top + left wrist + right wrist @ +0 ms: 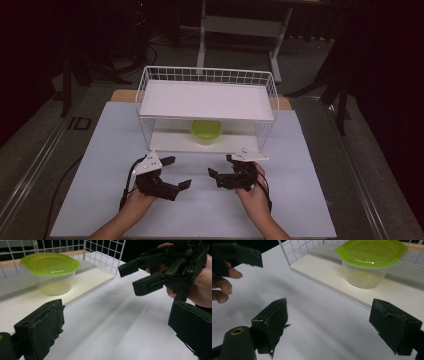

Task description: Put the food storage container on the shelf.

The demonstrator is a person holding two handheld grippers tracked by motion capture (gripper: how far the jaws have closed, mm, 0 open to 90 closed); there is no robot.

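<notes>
Lidded container [50,272] under rack's upper shelf [207,100], both grippers gaping

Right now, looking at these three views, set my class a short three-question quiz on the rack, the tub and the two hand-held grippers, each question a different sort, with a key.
1. True or false: the container with the green lid stands on the top shelf of the white wire rack.
2. Multiple choice: the left hand-held gripper and the right hand-held gripper are
A. both open, holding nothing
B. both shut on the container
C. one open, one shut on the lid
3. Fill the gap: both grippers are over the white ____, in front of the rack.

Key: 1 false, it stands on the lower shelf; 2 A; 3 table.
</notes>
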